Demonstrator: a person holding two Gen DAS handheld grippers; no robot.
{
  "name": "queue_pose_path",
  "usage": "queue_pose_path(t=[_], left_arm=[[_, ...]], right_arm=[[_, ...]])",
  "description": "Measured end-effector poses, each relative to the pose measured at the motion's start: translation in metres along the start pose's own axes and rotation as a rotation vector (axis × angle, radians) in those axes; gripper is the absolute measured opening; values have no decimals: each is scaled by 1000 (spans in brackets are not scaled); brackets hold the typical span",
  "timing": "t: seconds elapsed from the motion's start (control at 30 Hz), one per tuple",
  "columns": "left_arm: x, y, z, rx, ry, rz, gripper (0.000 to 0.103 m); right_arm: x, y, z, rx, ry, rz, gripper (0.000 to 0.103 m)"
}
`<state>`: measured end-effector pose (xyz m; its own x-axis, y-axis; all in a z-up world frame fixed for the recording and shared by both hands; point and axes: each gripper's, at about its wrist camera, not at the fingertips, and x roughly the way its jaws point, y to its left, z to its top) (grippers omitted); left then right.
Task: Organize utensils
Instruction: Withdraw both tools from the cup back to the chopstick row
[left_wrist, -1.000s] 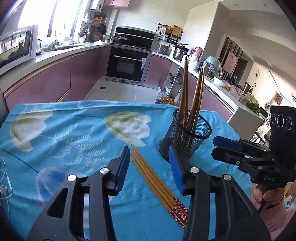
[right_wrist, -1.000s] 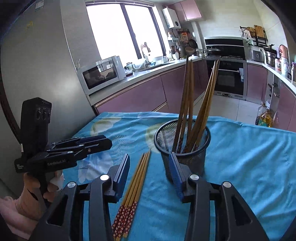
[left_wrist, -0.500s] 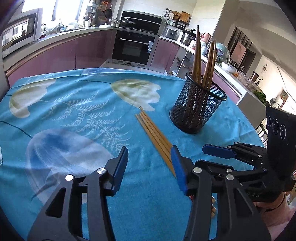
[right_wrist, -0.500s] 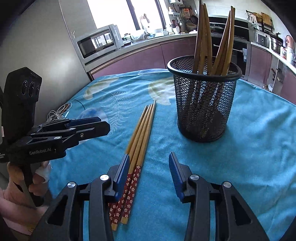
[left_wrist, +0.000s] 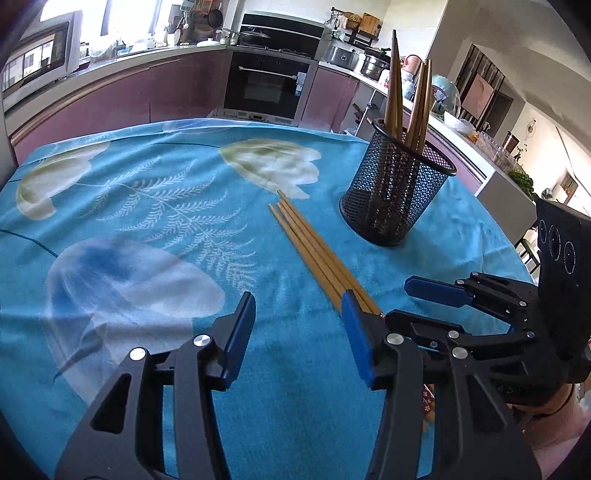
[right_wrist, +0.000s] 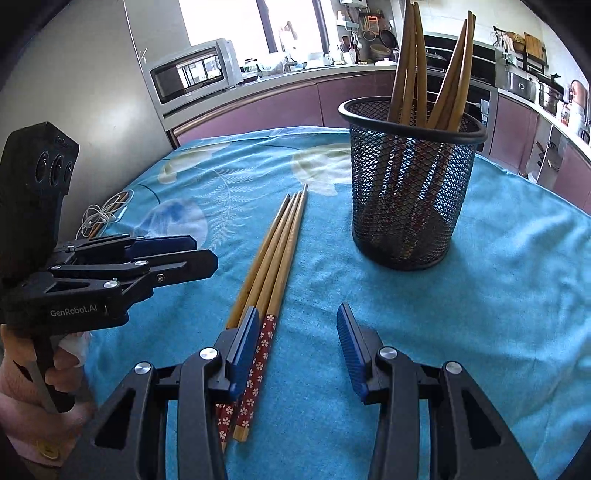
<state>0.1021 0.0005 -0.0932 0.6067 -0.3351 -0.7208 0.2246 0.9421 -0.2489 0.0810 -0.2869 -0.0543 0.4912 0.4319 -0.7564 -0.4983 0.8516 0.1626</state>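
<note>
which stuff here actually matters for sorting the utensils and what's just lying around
Part of the job:
- loose chopsticks lying on the cloth
- mesh holder, some chopsticks already standing in it
- left gripper and right gripper, both open, holding nothing

Just lying about:
- white cable at the table edge
- microwave
- oven

- Red ends of chopsticks (left_wrist: 325, 260) hidden behind left gripper (left_wrist: 298, 326) finger in left view.
- Left pair's ends in right view partly covered by right gripper (right_wrist: 298, 332) finger.
- Lower parts of chopsticks in holder (right_wrist: 406, 206) only dimly seen through mesh.
- Hand (right_wrist: 26, 384) cut off by frame edge.
- Counter items too small to tell.
</note>
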Motion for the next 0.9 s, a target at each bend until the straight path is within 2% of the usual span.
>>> queue_pose_path(t=[0.5, 0.9], left_arm=[[13, -11, 1, 35, 33, 11, 49], [27, -22, 2, 82, 61, 58, 48]], right_arm=[[2, -3, -2, 14, 4, -17, 42], [0, -7, -3, 21, 3, -9, 42]])
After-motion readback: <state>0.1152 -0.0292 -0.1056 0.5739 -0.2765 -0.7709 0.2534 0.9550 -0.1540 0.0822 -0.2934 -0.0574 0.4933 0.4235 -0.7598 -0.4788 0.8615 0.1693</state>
